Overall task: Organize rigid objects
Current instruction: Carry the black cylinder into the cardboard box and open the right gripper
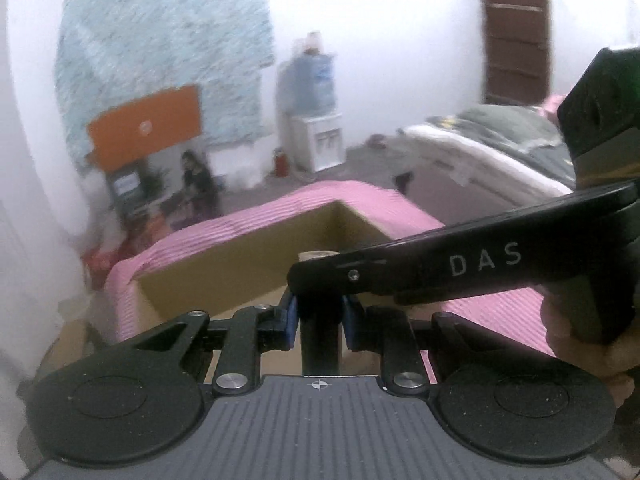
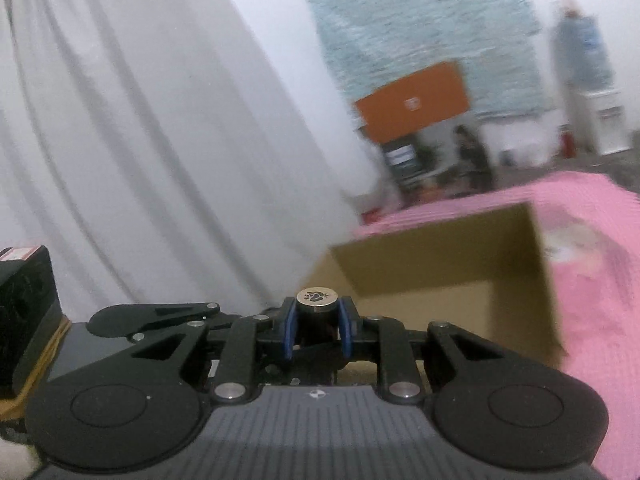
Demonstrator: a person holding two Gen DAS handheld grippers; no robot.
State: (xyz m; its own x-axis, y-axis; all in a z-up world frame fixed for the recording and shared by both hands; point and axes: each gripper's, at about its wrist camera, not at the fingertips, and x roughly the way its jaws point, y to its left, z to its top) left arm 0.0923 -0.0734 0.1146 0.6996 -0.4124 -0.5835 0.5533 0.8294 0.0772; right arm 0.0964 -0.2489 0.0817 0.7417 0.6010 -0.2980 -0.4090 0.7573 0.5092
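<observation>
My left gripper (image 1: pixel 320 314) is shut on a black upright object (image 1: pixel 321 344), its top hidden behind the right gripper's arm. My right gripper (image 2: pixel 319 326) is shut on a dark cylinder with a round metal cap (image 2: pixel 317 306). The right gripper body, marked DAS (image 1: pixel 460 270), crosses the left wrist view just above the left fingertips. An open cardboard box (image 1: pixel 256 256) stands on a pink cloth right ahead of both grippers; it also shows in the right wrist view (image 2: pixel 448 256). A pale round top (image 1: pixel 316 255) shows inside the box.
The pink cloth (image 2: pixel 592 264) covers the surface around the box. A white curtain (image 2: pixel 140 140) hangs on the left. A black device (image 2: pixel 24 312) sits at the left edge. A bed (image 1: pixel 500 144), a water dispenser (image 1: pixel 316 120) and an orange panel (image 1: pixel 144 128) stand far behind.
</observation>
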